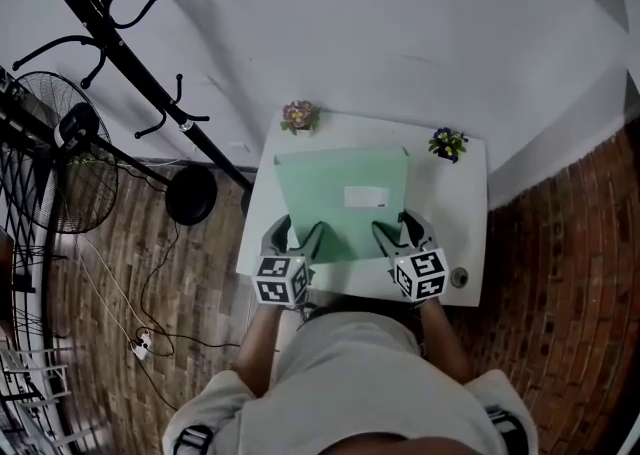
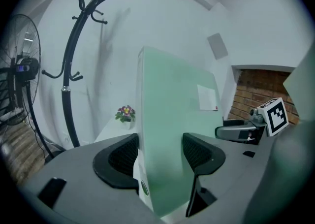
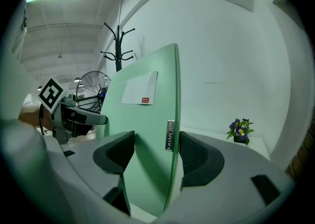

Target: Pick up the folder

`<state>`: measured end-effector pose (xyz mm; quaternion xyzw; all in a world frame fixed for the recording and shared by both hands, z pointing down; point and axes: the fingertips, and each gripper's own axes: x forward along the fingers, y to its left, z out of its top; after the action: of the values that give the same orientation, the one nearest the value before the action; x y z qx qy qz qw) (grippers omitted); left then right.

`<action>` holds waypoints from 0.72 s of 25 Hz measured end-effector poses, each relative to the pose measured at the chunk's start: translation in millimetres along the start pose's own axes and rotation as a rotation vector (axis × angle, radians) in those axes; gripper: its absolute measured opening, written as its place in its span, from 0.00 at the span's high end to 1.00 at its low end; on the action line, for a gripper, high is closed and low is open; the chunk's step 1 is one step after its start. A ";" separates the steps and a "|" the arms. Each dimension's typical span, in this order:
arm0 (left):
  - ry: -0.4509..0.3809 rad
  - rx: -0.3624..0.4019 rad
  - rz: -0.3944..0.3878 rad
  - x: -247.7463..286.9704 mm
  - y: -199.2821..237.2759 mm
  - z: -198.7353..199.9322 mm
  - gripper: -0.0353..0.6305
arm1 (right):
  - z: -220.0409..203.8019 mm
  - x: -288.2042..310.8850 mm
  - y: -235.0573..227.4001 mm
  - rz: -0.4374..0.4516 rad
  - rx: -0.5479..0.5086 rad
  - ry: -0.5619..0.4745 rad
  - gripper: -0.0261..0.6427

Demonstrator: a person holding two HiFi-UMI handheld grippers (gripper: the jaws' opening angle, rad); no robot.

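Head view: the green folder (image 1: 340, 198) is above the middle of the white table (image 1: 470, 243), with the left gripper (image 1: 293, 241) and right gripper (image 1: 402, 235) at its near corners.

Left gripper view: the pads (image 2: 123, 155) clamp its thick left edge. It is probably stiff, light and slick.

Right gripper view: the jaws clamp the right edge. The underside is hidden.

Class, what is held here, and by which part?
The green folder: left gripper on its near left corner, right gripper on its near right corner.
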<state>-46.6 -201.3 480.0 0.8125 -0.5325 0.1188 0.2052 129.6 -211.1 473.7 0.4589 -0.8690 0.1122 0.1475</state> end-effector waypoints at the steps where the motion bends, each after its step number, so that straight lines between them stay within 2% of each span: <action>1: -0.007 0.005 -0.004 -0.5 -1.2 3.0 0.50 | 3.4 -2.2 -0.5 -0.004 -0.002 -0.010 0.54; 8: -0.073 0.037 -0.036 -5.4 -14.2 29.1 0.50 | 26.8 -17.2 -5.4 -0.036 -0.019 -0.065 0.54; 18: -0.191 0.128 -0.077 -15.7 -29.9 67.9 0.50 | 60.0 -41.0 -7.1 -0.102 -0.064 -0.176 0.54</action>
<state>-27.4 -209.3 407.1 0.8515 -0.5092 0.0663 0.1057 148.2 -203.5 403.5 0.5054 -0.8573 0.0359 0.0908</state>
